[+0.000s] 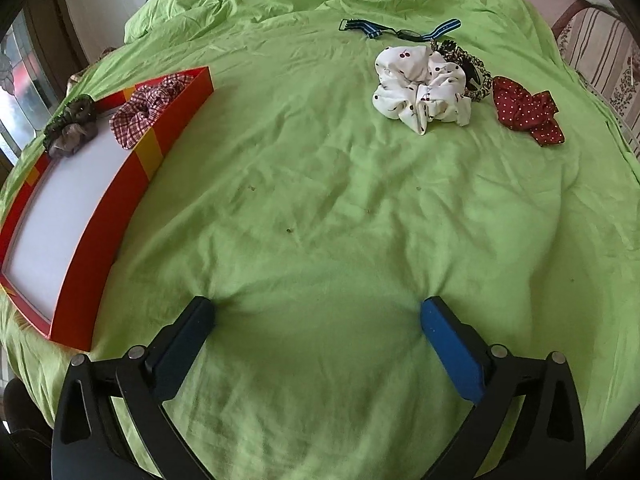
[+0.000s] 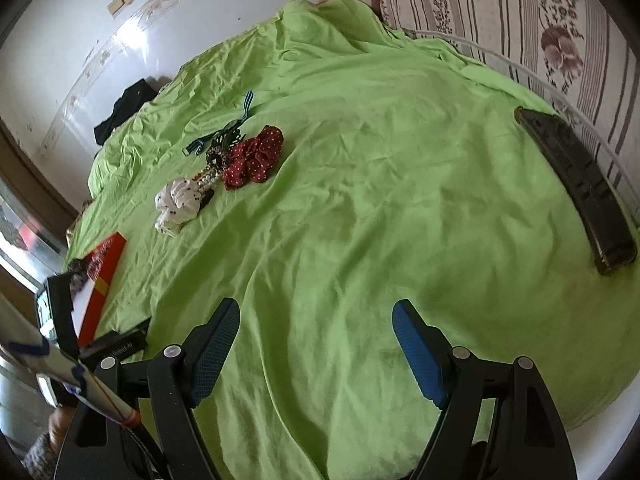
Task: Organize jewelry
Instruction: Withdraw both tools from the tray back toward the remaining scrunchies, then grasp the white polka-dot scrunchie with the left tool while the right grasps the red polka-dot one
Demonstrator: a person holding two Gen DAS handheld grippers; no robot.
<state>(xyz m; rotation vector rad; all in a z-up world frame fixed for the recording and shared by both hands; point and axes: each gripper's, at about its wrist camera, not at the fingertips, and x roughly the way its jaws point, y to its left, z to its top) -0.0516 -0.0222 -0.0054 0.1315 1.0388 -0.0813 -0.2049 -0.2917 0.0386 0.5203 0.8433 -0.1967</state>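
Watch (image 1: 401,31) lengthwise across far sheet

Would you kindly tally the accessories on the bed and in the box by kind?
Scrunchies: 5 — plaid and grey-green in the red box; white cherry-print, leopard, red dotted on the green sheet.
Watches: 1 — striped strap.
Total: 6

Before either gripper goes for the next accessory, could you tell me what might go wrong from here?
1. The white cherry-print scrunchie touches the leopard-print scrunchie, so one grab may drag both.
2. The open left gripper has its fingertips pressed into the green bedsheet; closing could pinch fabric.
3. The plaid scrunchie drapes over the red box's wall and may slip out.
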